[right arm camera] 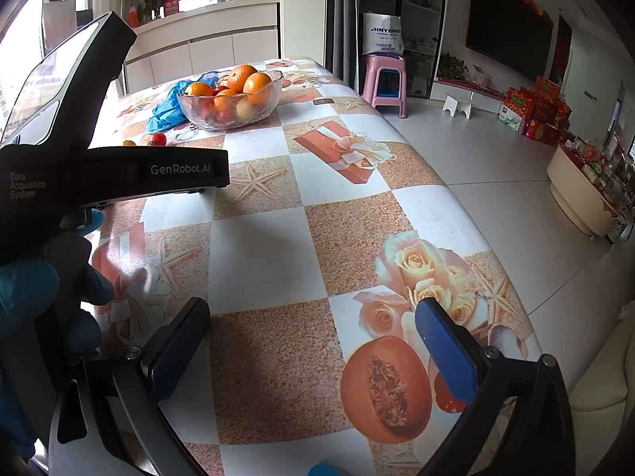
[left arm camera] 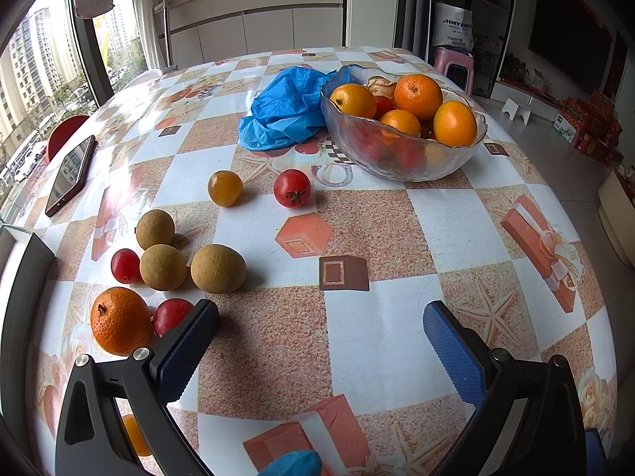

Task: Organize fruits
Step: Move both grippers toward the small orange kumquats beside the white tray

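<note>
A glass bowl (left arm camera: 401, 160) with several oranges (left arm camera: 417, 95) and red tomatoes stands at the far right of the table; it also shows in the right wrist view (right arm camera: 230, 117). Loose on the table: a red tomato (left arm camera: 292, 188), a yellow tomato (left arm camera: 225, 187), three brown round fruits (left arm camera: 217, 268), a small red tomato (left arm camera: 125, 265), an orange (left arm camera: 119, 320) and another red tomato (left arm camera: 170, 314) beside my left finger. My left gripper (left arm camera: 319, 331) is open and empty above the table. My right gripper (right arm camera: 311, 329) is open and empty, over the near table.
A crumpled blue plastic bag (left arm camera: 285, 109) lies left of the bowl. A phone (left arm camera: 71, 174) lies near the left table edge. The left gripper's body (right arm camera: 99, 166) fills the left of the right wrist view. The table's right edge (right arm camera: 456, 194) drops to the floor.
</note>
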### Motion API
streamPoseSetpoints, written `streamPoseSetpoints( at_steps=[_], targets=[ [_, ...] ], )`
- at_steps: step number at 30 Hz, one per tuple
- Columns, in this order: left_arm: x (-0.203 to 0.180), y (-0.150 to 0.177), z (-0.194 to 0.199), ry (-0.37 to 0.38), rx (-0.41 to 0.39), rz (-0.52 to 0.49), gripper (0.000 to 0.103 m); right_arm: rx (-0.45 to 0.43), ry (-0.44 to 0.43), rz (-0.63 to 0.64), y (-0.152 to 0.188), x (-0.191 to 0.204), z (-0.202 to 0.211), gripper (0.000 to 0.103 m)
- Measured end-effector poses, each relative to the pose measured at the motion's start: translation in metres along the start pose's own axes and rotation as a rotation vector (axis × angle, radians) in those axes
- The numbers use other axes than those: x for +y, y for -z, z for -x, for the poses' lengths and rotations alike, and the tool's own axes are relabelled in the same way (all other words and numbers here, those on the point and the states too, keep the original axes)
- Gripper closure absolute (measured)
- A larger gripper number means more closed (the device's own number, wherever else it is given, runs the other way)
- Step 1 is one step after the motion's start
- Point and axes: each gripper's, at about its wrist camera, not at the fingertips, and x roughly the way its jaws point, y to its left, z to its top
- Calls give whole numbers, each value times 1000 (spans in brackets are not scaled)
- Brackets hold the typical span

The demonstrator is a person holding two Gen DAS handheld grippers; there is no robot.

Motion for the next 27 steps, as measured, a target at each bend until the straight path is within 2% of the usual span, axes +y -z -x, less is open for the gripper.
streamPoseSetpoints(
  at_steps=[3,6,9,11,15,18,21,25,27],
  targets=[
    [6,0,8,12,27,-25,0,0,0,0,0,0,0,0],
    [26,-2,33,78,-17,-23,0,0,0,0,0,0,0,0],
    [51,8,68,47,-112,-66,0,0,-2,1,0,0,0,0],
    [76,20,83,14,-145,-78,0,1,-2,1,-1,0,0,0],
    [127,50,86,-36,-101,-60,0,7,-2,5,-2,3,0,0],
    [153,68,79,-70,-72,-33,0,48,-14,18,-3,11,2,0],
    [164,78,70,-56,-43,-3,0,98,-67,70,-5,31,3,0],
    [161,80,56,-62,-19,-25,0,117,-152,157,-4,66,3,0],
    [165,80,55,-35,-20,0,0,122,-204,191,-8,84,3,0]
  ],
)
